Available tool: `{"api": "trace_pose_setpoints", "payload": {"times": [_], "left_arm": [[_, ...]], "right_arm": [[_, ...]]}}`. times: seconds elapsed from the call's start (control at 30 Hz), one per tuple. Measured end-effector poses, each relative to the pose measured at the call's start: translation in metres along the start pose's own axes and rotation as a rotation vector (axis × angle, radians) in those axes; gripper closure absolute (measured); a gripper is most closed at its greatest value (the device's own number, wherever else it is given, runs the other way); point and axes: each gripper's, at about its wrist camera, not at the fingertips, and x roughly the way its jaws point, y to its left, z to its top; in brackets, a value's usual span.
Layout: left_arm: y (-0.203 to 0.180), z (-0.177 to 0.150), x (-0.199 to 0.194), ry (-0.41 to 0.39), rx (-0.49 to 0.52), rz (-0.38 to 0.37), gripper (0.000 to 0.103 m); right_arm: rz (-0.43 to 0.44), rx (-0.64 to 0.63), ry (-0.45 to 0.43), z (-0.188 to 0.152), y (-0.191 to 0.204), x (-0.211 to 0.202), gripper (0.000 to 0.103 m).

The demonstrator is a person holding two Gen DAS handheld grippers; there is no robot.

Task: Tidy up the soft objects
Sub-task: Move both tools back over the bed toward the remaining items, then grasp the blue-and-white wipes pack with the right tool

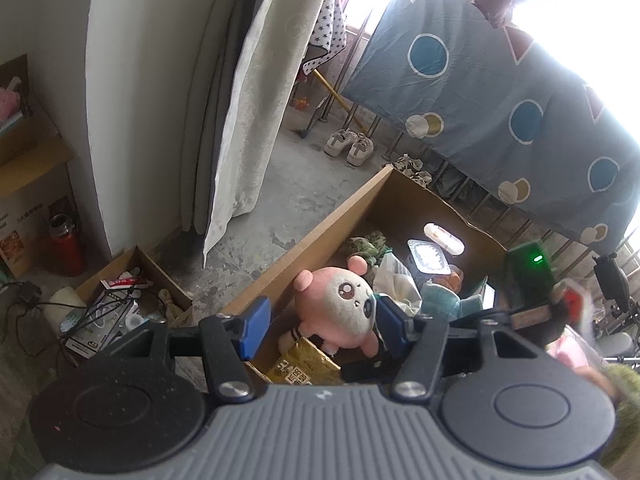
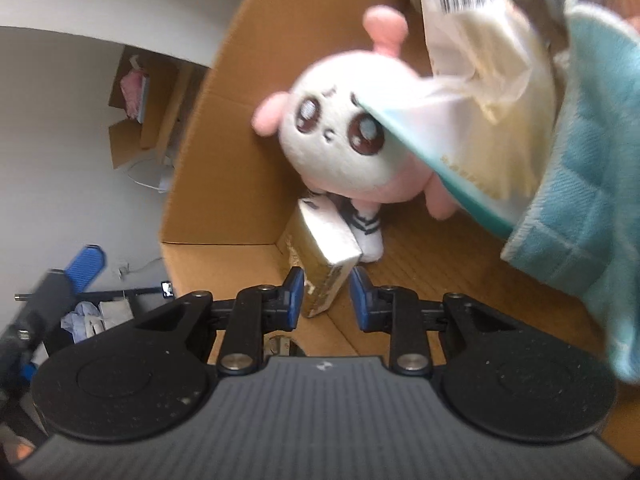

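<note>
A pink and white plush doll (image 1: 340, 306) (image 2: 340, 148) stands inside a large cardboard box (image 1: 320, 232) (image 2: 224, 184). A gold and white pack (image 1: 304, 366) (image 2: 326, 264) lies at its feet. A blue towel (image 2: 592, 216) (image 1: 444, 300) and a clear plastic bag (image 2: 480, 92) lie beside the doll. My left gripper (image 1: 320, 326) is open above the box, its pads either side of the doll, apart from it. My right gripper (image 2: 326, 298) is open inside the box, its pads either side of the pack's near end, not clamping it.
A small open carton (image 1: 132, 300) of clutter and a red bottle (image 1: 66, 246) stand on the concrete floor at left. A curtain (image 1: 248, 112), a pair of shoes (image 1: 350, 146) and a hanging blue sheet (image 1: 500, 100) are behind the box. The left gripper shows at the left of the right wrist view (image 2: 86, 264).
</note>
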Motion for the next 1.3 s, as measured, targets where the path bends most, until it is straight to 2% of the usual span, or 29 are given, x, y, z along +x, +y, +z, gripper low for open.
{"api": "trace_pose_setpoints", "payload": {"times": [0.07, 0.13, 0.2, 0.33, 0.43, 0.53, 0.73, 0.97, 1.1, 1.3], "left_arm": [[-0.008, -0.002, -0.007, -0.011, 0.021, 0.001, 0.039], [-0.017, -0.005, -0.016, -0.025, 0.047, 0.003, 0.033], [-0.028, -0.009, -0.026, -0.042, 0.08, 0.006, 0.029], [-0.054, -0.017, -0.049, -0.065, 0.154, 0.01, 0.022], [-0.075, -0.024, -0.07, -0.067, 0.205, 0.001, 0.016], [-0.097, -0.034, -0.089, -0.062, 0.274, -0.02, 0.011], [-0.153, -0.06, -0.108, -0.025, 0.401, -0.077, 0.007], [-0.219, -0.115, -0.1, 0.017, 0.518, -0.282, 0.004], [-0.253, -0.148, -0.087, 0.05, 0.61, -0.346, 0.004], [-0.298, -0.174, -0.068, 0.119, 0.703, -0.373, 0.004]], "right_arm": [[0.002, -0.018, -0.032, -0.007, 0.004, -0.019, 0.071], [0.003, -0.044, -0.066, -0.016, 0.008, -0.041, 0.058], [0.005, -0.062, -0.106, -0.026, 0.011, -0.065, 0.05], [0.007, -0.089, -0.188, -0.052, 0.006, -0.12, 0.042], [0.017, -0.113, -0.277, -0.081, -0.001, -0.164, 0.03], [0.047, -0.128, -0.368, -0.118, -0.012, -0.205, 0.023], [0.045, -0.137, -0.517, -0.201, -0.053, -0.27, 0.017], [0.053, -0.023, -0.724, -0.31, -0.131, -0.331, 0.012], [0.052, 0.062, -0.824, -0.369, -0.176, -0.351, 0.009], [-0.025, 0.145, -0.92, -0.432, -0.222, -0.354, 0.002]]}}
